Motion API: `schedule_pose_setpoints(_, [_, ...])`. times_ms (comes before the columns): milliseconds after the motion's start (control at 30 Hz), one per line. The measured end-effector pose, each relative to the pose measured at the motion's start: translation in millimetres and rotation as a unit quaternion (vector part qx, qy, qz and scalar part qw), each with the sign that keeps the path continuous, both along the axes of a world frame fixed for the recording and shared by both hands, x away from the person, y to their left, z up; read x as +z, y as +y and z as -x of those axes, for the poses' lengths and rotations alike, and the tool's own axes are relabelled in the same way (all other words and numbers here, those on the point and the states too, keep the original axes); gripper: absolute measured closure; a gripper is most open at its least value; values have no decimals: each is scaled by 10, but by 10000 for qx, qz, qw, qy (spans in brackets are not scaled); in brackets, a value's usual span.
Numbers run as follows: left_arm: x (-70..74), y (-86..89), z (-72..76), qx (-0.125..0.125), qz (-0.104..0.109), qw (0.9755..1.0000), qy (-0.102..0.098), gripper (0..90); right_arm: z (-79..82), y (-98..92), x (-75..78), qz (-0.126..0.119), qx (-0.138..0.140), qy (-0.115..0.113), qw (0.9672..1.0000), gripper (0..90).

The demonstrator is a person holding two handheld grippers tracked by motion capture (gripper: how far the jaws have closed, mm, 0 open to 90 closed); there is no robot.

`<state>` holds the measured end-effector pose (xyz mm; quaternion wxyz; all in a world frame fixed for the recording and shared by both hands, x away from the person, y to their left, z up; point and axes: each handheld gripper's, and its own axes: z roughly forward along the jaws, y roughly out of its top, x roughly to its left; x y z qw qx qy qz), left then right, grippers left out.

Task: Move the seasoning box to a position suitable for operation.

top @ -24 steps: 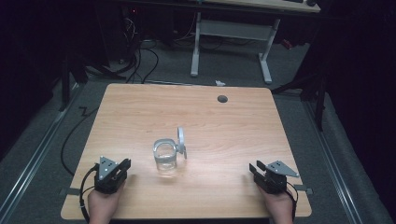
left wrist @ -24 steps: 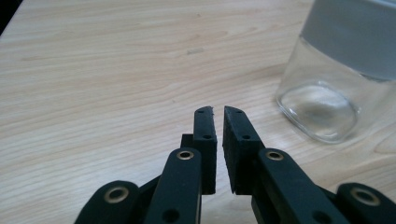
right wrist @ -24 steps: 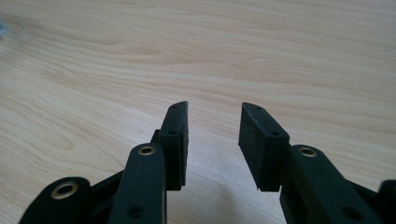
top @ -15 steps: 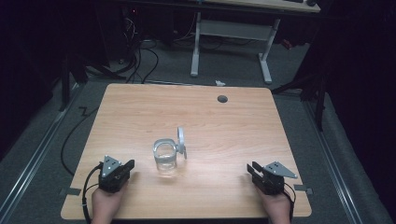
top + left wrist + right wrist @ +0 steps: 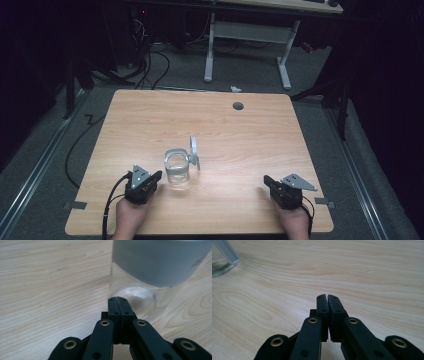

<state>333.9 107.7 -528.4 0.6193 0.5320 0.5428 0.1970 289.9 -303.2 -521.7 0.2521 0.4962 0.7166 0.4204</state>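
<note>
Since earlier, the left gripper (image 5: pixel 156 175) has crept nearer the glass jar (image 5: pixel 177 169) – now just beside it, jaws clenched, empty. Right gripper (image 5: pixel 266 180) – clenched too, well apart on the table (image 5: pixel 240 135).

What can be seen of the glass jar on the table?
The glass jar is clear and squat, with a frosted-looking band around its upper part. It stands upright and open on the wooden table, near the front edge. Its round lid stands swung up at the rim's right side. The left gripper, jaws shut, points at its base from the left; contact cannot be told.
</note>
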Motion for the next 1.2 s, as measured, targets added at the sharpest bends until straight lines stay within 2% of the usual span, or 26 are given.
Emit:
schedule_pose_setpoints(233, [-6, -117, 74, -168, -42, 9998, -14, 900, 2, 26, -4, 120, -51, -42, 9999, 890])
schedule_pose_setpoints(567, [4, -287, 179, -473, -54, 9989, -22, 900, 10, 2, -3, 36, -61, -83, 9999, 887])
schedule_pose_setpoints(733, [4, -460, 204, -712, 16, 9975, 15, 900, 8, -19, -15, 10, -87, -61, 9999, 889])
schedule_pose_setpoints(833, [-17, -523, 226, -810, -60, 9967, 1, 900, 9, -21, -15, -6, -86, -52, 9999, 891])
schedule_pose_setpoints(967, [-18, -450, 208, -705, -69, 9975, -6, 900, 18, -33, -7, -24, -62, -71, 10000, 900])
schedule_pose_setpoints(1000, [-11, -378, 171, -551, -29, 9985, -11, 900, 20, -44, -7, 3, -43, -66, 10000, 900])
schedule_pose_setpoints(1100, [4, -254, 60, -304, -91, 9995, -61, 900, 19, -47, -5, -24, -106, -47, 9999, 900])
schedule_pose_setpoints(1167, [5, -236, 26, -248, -104, 9996, -71, 900, 18, -44, -3, -26, -112, -43, 9999, 900])
schedule_pose_setpoints(1200, [-2, -200, -75, -107, -119, 9999, -60, 900, 13, -35, -3, -34, -128, -54, 9999, 900])
